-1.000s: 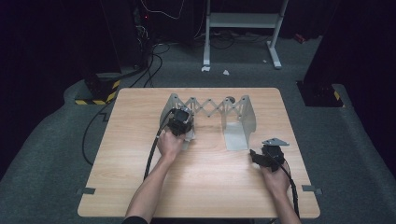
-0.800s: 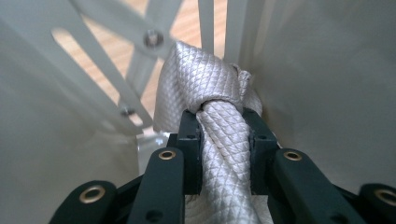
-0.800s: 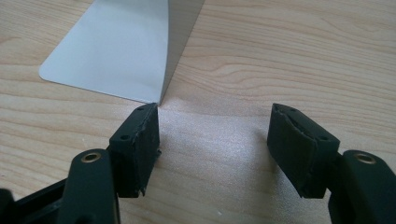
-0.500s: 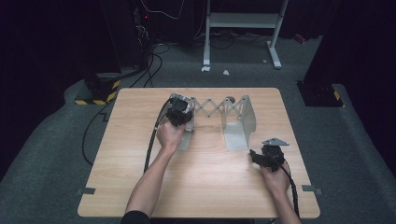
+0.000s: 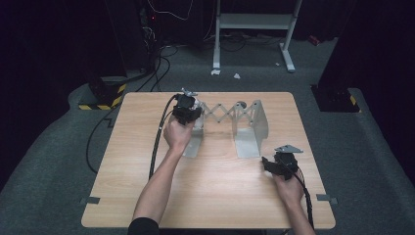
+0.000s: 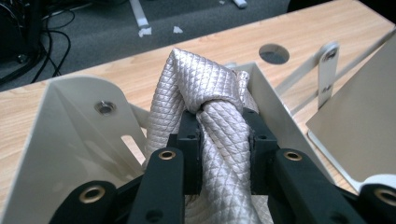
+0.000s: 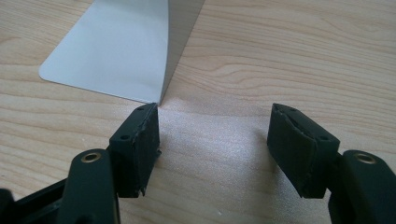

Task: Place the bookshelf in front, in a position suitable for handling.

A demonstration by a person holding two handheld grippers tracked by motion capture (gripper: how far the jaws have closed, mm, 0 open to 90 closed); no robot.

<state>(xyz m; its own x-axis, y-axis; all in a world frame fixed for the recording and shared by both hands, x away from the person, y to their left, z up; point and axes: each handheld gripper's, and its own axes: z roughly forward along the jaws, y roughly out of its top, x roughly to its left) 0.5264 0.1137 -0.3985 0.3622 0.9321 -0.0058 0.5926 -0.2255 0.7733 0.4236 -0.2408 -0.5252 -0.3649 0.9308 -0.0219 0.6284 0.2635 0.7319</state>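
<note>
Gripping a knotted length of silvery quilted cloth [image 6: 219, 135], the left gripper [image 6: 223, 154] has its fingers [image 6: 189, 149] pressed in on both sides just below the knot. That cloth sits up between the two upright walls of the rack's left bracket [image 6: 70, 135], with a loop of the fabric bulging above the knot. Seen from the high view, the left gripper [image 5: 187, 108] is over that same left end of the metal rack [image 5: 230, 115], near the far edge of the counter [image 5: 210, 191], and the left hand [image 5: 177, 134] wraps it from below, a black cable trailing off toward the counter's left side. A scissor lattice [image 5: 221, 111] joins the left bracket to the right bracket [image 5: 252, 129], whose flat foot lies on the wood. Over on the near right, well apart from the rack, the right gripper [image 5: 274, 164] sits low over the counter in the right hand [image 5: 288, 188]. Its fingers [image 7: 137, 144] are spread wide with nothing between them, bare wood under the gap, and the corner of a metal plate [image 7: 116, 51] just beyond the left tip.
</note>
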